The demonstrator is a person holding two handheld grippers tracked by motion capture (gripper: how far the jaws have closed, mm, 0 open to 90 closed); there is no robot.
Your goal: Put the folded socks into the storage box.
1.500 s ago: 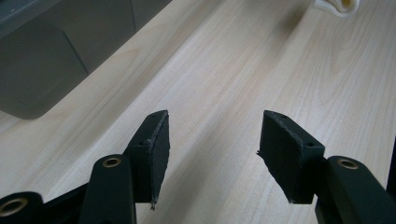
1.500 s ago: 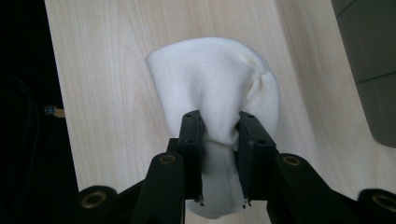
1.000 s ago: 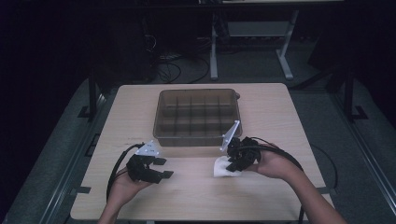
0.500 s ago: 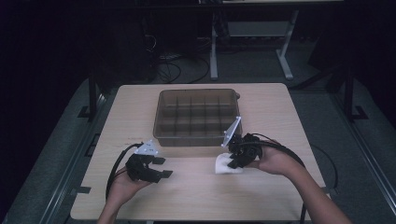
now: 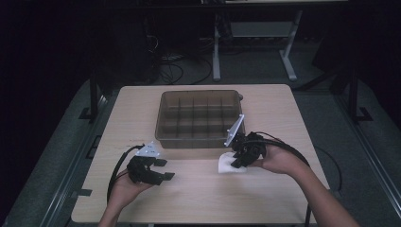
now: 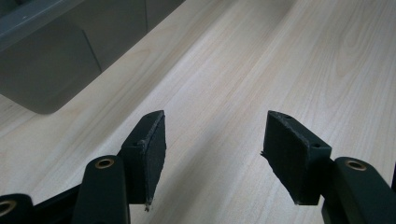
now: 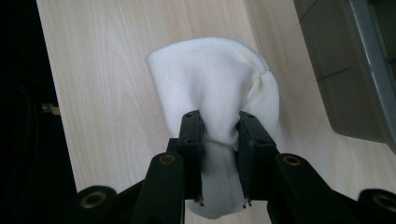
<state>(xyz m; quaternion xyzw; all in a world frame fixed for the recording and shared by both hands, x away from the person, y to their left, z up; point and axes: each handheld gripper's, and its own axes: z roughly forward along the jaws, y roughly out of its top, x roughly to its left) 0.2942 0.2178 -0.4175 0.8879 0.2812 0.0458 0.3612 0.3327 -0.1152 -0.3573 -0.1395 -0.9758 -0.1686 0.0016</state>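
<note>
Right gripper (image 7: 219, 161) fingers are pinching white cloth (image 7: 215, 84) on worktop (image 5: 283, 109) beside bin (image 5: 201, 118); left gripper (image 6: 215, 158) fingers are standing wide, having just been opening, holding nothing.

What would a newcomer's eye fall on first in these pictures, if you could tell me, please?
Most likely the white cloth, bunched between the shut jaws of the right gripper on the pale wooden table, near its front right. Next comes the brown divided bin standing at the table's middle, just beyond both hands. The left gripper hangs over bare wood with its jaws apart and nothing between them.
</note>
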